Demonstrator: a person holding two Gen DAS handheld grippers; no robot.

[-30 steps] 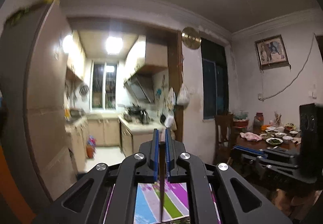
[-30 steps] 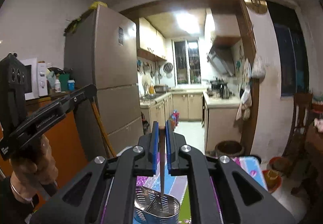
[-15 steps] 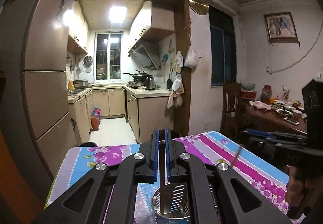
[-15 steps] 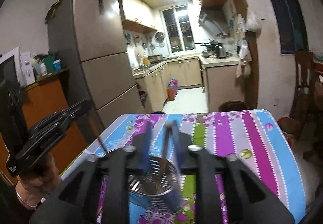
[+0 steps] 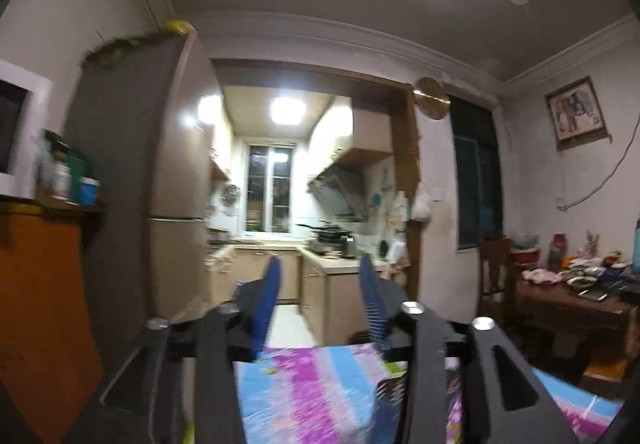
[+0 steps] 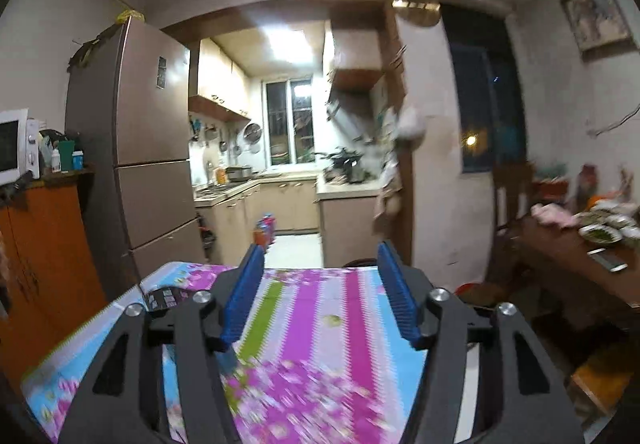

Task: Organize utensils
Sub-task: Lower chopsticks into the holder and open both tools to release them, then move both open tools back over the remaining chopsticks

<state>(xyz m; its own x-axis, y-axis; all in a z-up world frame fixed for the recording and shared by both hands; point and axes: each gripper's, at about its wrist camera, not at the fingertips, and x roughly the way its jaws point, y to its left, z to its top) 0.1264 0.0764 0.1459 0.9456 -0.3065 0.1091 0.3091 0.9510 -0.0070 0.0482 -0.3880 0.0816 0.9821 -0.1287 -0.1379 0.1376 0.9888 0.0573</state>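
The left tool (image 5: pixel 318 304) has just been opening; its blue pads (image 5: pixel 266 308) stand apart with nothing between them, above the striped cloth of the tabletop (image 5: pixel 304 396). The right tool (image 6: pixel 320 292) has likewise just been opening and is released, empty, over the same tabletop (image 6: pixel 320 324). No utensil or utensil holder shows in either view; a dark packet (image 6: pixel 162 298) lies near the cloth's far left corner. Both pictures are blurred.

We see the worktop (image 6: pixel 320 308) draped in a striped floral cloth of pink, blue, green and purple; a small dark packet (image 6: pixel 162 299) lies near its far left corner.
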